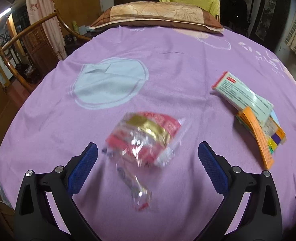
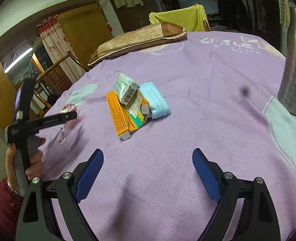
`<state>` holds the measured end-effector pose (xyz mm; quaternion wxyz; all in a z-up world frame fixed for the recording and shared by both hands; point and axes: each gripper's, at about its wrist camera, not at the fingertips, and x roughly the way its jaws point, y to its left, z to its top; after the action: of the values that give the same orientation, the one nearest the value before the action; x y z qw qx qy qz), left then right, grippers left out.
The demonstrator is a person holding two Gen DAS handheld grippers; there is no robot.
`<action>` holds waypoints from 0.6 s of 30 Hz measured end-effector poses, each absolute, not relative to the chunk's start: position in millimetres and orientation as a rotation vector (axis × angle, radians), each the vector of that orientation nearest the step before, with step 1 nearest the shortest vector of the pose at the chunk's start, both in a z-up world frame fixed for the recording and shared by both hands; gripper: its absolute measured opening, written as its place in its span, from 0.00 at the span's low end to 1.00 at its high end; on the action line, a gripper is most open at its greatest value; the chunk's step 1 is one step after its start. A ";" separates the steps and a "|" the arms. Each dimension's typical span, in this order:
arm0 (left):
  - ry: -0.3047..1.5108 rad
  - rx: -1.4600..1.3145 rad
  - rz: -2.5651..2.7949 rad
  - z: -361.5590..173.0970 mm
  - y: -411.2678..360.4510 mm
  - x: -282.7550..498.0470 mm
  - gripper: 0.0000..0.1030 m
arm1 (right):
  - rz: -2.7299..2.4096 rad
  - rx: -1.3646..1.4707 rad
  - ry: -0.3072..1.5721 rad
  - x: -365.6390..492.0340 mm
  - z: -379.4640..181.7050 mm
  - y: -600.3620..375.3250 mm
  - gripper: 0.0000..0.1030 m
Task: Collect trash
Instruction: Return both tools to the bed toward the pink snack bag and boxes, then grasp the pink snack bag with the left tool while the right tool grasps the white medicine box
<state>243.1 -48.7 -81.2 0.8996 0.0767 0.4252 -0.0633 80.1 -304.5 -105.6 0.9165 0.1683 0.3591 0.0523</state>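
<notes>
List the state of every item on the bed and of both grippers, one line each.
left gripper: open, holding nothing, over the wrapper
right gripper: open, holding nothing
snack wrapper: crumpled, lying flat on the sheet
orange box: flaps open, lying flat
white box: lying tilted on the orange box
blue face mask: folded, beside the boxes
metal bottle: upright
pillow: lying at the bed's far end

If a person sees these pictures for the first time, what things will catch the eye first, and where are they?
The crumpled red-and-gold plastic wrapper lies on the purple bedsheet, just ahead of the open left tool. Further right, a pile of flattened medicine boxes, orange and white, lies touching a folded light-blue face mask. A tall grey metal bottle stands upright at the right edge of the right wrist view.
</notes>
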 end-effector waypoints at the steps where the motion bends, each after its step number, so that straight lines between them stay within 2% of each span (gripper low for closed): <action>1: 0.875 0.151 -0.129 -80.7 -48.1 247.4 0.93 | 0.112 0.344 0.742 80.6 -106.0 -303.5 0.86; 12: 0.957 -0.058 -0.192 -97.8 -14.4 280.6 0.94 | 0.104 0.379 0.774 85.8 -112.0 -307.6 0.86; 18: 0.946 -0.009 -0.168 -99.7 -21.7 278.0 0.94 | 0.101 0.390 0.774 85.7 -113.3 -308.9 0.86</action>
<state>278.0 -21.7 -99.7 0.8868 -0.0043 0.4550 -0.0808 85.7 -308.9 -113.3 0.9062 0.1890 0.3750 0.0487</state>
